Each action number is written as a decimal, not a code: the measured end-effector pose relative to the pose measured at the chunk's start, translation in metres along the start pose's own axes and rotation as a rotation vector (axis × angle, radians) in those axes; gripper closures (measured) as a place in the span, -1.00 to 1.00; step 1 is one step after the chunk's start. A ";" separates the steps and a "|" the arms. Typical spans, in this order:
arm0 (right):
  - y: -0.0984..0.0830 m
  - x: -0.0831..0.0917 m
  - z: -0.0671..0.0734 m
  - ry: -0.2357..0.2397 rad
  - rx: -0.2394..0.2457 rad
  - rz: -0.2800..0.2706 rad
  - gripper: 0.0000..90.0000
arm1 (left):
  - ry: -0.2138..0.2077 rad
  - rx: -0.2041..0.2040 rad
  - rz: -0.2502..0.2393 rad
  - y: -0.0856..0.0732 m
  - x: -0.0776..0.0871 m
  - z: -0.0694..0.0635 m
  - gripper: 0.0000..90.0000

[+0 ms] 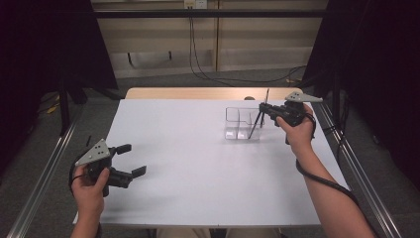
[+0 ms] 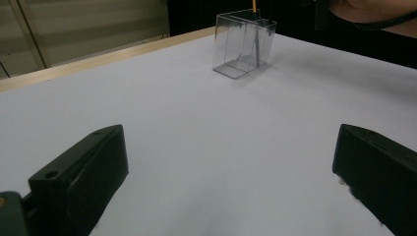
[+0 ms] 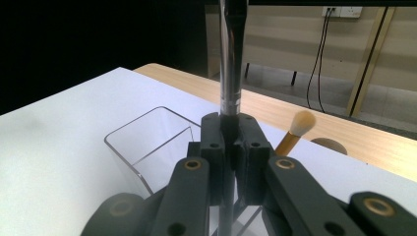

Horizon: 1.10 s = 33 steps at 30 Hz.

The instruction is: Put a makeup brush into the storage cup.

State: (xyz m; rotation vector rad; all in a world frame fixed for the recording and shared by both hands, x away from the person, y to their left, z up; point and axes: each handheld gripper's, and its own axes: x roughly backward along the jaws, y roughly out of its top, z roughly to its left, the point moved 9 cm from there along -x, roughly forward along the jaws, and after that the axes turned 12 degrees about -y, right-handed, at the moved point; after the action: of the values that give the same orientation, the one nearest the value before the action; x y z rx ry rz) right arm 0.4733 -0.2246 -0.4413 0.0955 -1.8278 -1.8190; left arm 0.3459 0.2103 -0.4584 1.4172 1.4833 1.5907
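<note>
A clear plastic box point(image 1: 241, 124) with compartments stands on the white table point(image 1: 198, 163), right of centre. My right gripper point(image 1: 262, 110) hovers at its right side, shut on a slim dark brush point(image 1: 254, 128) that slants down into the box. In the right gripper view the jaws point(image 3: 230, 123) clamp that brush's silver-and-black handle point(image 3: 230, 73) upright above the box point(image 3: 147, 142). A second brush with a pale fluffy tip and orange handle point(image 3: 295, 132) rises just behind the jaws. My left gripper point(image 1: 132, 158) rests at the table's left front, open and holding nothing; its view looks across to the box point(image 2: 243, 44).
A wooden strip point(image 1: 208, 93) runs along the table's far edge. Metal rails point(image 1: 44, 168) flank the table on both sides. Cables point(image 1: 223, 77) lie on the floor beyond. The broad white surface between the two grippers is bare.
</note>
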 end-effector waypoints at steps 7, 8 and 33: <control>-0.004 0.001 -0.001 -0.001 -0.003 0.006 0.88 | -0.006 0.002 -0.002 0.001 -0.003 0.001 -0.99; -0.005 0.001 -0.001 0.001 -0.005 0.007 0.88 | -0.006 0.002 0.001 0.001 -0.004 0.001 -0.99; 0.005 0.011 0.018 0.092 -0.033 -0.040 -0.42 | -0.018 0.006 -0.004 0.000 -0.005 0.002 -0.99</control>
State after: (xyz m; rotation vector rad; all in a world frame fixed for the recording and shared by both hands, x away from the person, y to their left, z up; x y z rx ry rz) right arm 0.4585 -0.2126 -0.4314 0.2012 -1.7433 -1.8410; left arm 0.3492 0.2064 -0.4602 1.4274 1.4811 1.5681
